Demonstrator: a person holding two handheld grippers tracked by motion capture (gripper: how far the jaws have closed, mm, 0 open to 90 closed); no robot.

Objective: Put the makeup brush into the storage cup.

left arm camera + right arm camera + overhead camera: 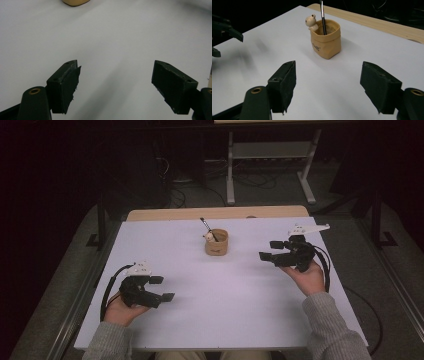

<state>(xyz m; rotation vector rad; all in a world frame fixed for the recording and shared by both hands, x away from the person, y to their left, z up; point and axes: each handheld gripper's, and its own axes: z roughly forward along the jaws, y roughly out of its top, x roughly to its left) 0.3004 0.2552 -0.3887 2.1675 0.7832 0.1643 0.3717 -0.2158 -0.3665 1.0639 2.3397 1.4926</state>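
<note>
At centre rear of the white bench (220, 290): tan pouch-shaped holder (216, 242) noted upright, small bear figure (311, 22) perched on its rim, dark-handled brush (322, 17) standing inside and leaning slightly. To the right of the holder and well apart from it: right gripper (270, 251) found in the person's hand, pointed toward the holder, jaws wide with nothing between them. Near the front left edge: left gripper (162, 288) observed low over the bench, jaws likewise spread wide and empty.
</note>
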